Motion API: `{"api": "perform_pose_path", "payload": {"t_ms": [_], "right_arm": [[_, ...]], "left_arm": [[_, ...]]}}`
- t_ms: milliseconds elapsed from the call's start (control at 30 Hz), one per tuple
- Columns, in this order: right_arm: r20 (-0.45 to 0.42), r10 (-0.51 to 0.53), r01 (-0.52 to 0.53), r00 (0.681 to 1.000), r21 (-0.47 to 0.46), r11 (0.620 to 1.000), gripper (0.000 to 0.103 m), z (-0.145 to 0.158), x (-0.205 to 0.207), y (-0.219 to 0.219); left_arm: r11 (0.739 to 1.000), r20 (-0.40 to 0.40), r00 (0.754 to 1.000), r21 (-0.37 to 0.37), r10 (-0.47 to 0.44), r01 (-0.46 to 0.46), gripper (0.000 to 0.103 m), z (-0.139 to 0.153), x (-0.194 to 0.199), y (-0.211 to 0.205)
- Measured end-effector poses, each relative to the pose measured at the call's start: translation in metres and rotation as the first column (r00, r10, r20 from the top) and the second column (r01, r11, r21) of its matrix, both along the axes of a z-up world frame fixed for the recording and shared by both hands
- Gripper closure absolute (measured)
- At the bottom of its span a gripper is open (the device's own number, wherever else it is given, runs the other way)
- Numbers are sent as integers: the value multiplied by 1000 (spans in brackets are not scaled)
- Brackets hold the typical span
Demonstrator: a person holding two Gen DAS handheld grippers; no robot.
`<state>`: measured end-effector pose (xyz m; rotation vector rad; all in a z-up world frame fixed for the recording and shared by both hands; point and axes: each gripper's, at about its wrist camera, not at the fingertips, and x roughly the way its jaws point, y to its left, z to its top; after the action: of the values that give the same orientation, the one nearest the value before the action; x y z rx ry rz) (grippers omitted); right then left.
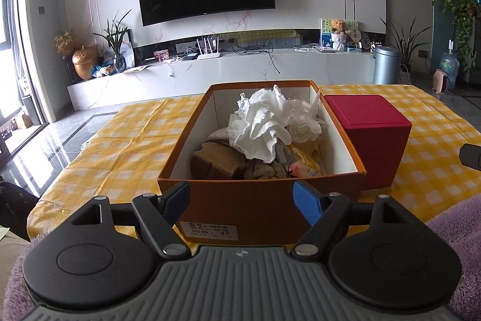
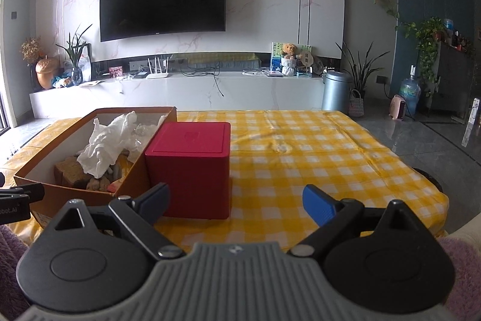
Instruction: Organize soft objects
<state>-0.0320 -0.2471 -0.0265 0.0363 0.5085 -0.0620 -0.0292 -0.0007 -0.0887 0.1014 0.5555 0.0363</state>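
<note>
An orange shoebox (image 1: pixel 240 206) (image 2: pixel 60 194) stands open on the yellow checked tablecloth. Inside lie crumpled white tissue (image 1: pixel 258 125) (image 2: pixel 105 146), clear plastic wrap (image 1: pixel 300 110), brown sponges (image 1: pixel 218 161) (image 2: pixel 70 172) and a yellow-orange packet (image 1: pixel 303 161). A closed red box (image 1: pixel 375 137) (image 2: pixel 192 167) touches the shoebox's right side. My left gripper (image 1: pixel 243 200) is open just before the shoebox's near wall, nothing between its fingers. My right gripper (image 2: pixel 234 200) is open too, empty, its left finger in front of the red box.
The yellow checked table (image 2: pixel 315 158) stretches right of the red box. Beyond it are a white TV bench (image 2: pixel 210 92) with a wall TV, a grey bin (image 2: pixel 335 91), plants and a water bottle. Purple fleece sleeves (image 1: pixel 457 230) flank the grippers.
</note>
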Motion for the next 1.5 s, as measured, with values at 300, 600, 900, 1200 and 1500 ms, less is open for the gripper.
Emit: {"api": "perform_pose_path", "payload": {"t_ms": [300, 600, 900, 1200, 1500], "right_arm": [[-7, 4, -4, 1000, -2, 1000, 10, -1, 0, 0], [-7, 4, -4, 1000, -3, 1000, 10, -1, 1, 0], [-3, 5, -5, 1000, -6, 1000, 10, 0, 0, 0], [-4, 7, -7, 1000, -9, 1000, 10, 1, 0, 1], [-4, 8, -8, 1000, -10, 1000, 10, 1, 0, 0]], "left_arm": [[1000, -18, 1000, -15, 6, -6, 11, -1, 0, 3], [1000, -22, 1000, -17, 5, -5, 11, -1, 1, 4], [1000, -24, 1000, -16, 6, -6, 11, -2, 1, 4], [1000, -24, 1000, -17, 5, -6, 11, -2, 2, 5], [1000, -24, 1000, -17, 6, -6, 11, -2, 2, 5]]}}
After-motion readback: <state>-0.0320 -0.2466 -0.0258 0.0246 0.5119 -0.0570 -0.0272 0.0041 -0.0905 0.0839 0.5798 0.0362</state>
